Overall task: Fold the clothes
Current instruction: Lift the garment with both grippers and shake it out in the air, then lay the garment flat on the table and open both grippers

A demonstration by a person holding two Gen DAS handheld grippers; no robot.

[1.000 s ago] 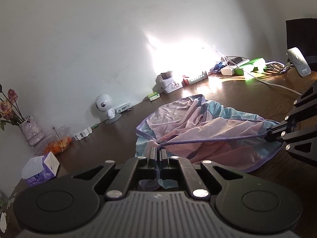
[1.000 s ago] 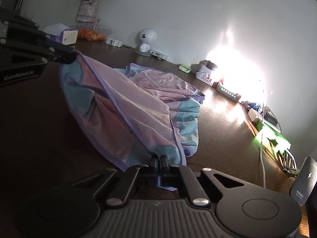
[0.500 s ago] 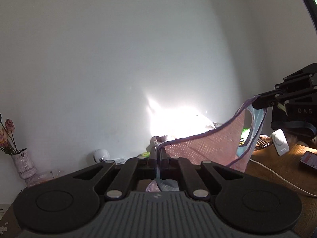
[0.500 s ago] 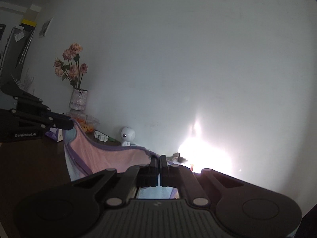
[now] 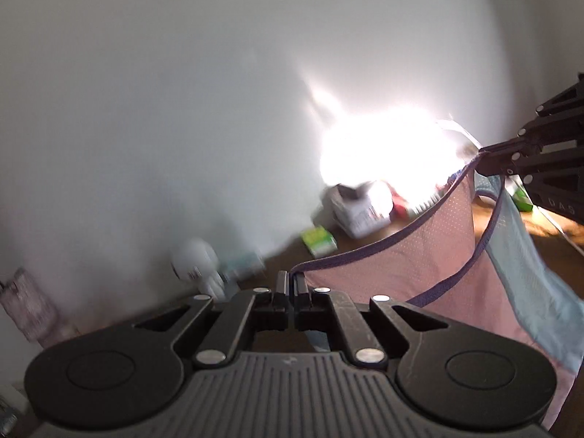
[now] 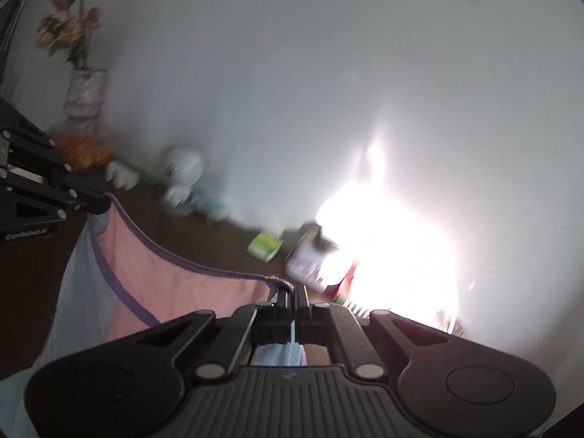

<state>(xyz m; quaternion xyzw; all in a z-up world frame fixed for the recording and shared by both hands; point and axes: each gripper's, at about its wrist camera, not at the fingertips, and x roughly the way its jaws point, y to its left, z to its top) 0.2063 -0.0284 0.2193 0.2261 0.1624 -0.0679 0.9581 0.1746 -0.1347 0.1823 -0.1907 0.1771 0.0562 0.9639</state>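
A pink and light-blue mesh garment [image 5: 419, 252] with purple trim hangs in the air, stretched between my two grippers. My left gripper [image 5: 291, 280] is shut on one end of its purple hem. My right gripper [image 6: 292, 294] is shut on the other end; it also shows in the left wrist view [image 5: 485, 155] at the right. The garment [image 6: 175, 284] sags between them and its light-blue side panel hangs down. My left gripper shows in the right wrist view [image 6: 98, 202] at the left. The garment's lower part is hidden behind the gripper bodies.
A dark wooden table [image 6: 226, 241] runs along a white wall. On it stand a white round camera [image 5: 195, 264], a green box [image 5: 318, 241], a white printed container [image 5: 359, 208], and a vase of pink flowers [image 6: 85, 91]. Sun glare washes out the right end.
Both grippers have tilted downward with the garment still held between them. The table and the objects along the wall have come back into view. The frames are motion-blurred.
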